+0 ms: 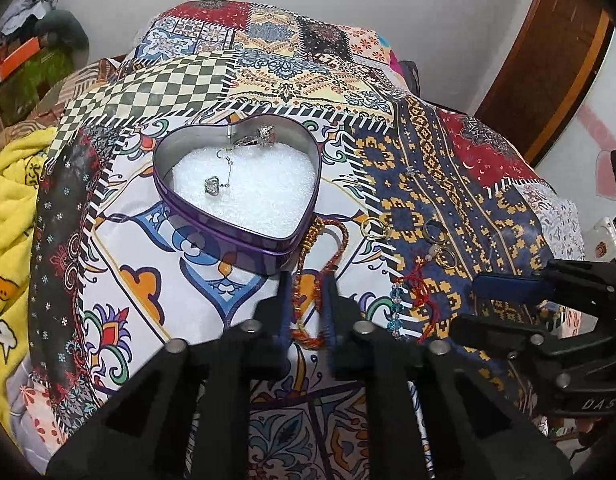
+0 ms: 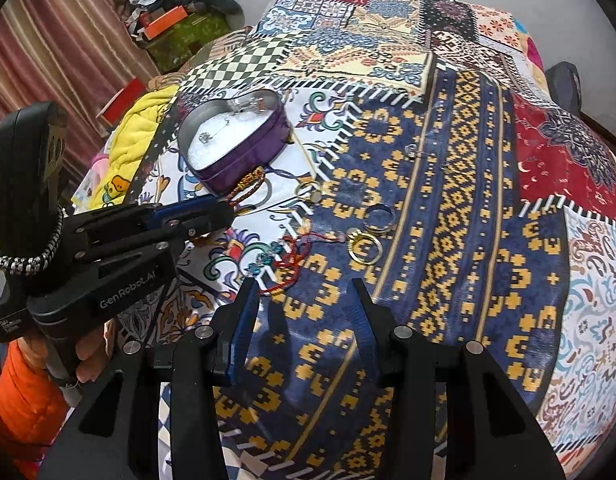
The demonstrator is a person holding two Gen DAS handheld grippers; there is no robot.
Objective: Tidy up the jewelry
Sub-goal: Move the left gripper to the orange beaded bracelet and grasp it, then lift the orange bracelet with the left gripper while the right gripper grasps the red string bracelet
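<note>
A purple heart-shaped tin [image 1: 243, 236] [image 2: 243, 156] with white foam holds a silver ring [image 1: 259, 136] and a silver pendant earring [image 1: 213, 188]. A red-orange braided bracelet [image 1: 308, 312] [image 2: 249, 184] lies just in front of the tin. My left gripper [image 1: 308, 300] [image 2: 227, 212] is shut on its near end. Gold rings [image 1: 374, 227] [image 2: 364, 248] and a red string bracelet with blue beads [image 1: 412, 292] [image 2: 291, 260] lie on the blue and yellow patch. My right gripper [image 2: 303, 292] [image 1: 476, 308] stands open just short of them, with nothing between its fingers.
A patchwork cloth [image 1: 308, 60] [image 2: 448, 200] covers the rounded surface. A yellow blanket [image 1: 11, 220] and clutter [image 2: 171, 28] lie off its left side. A wooden door [image 1: 548, 60] is at the right. A hand with an orange sleeve [image 2: 15, 408] holds the left gripper.
</note>
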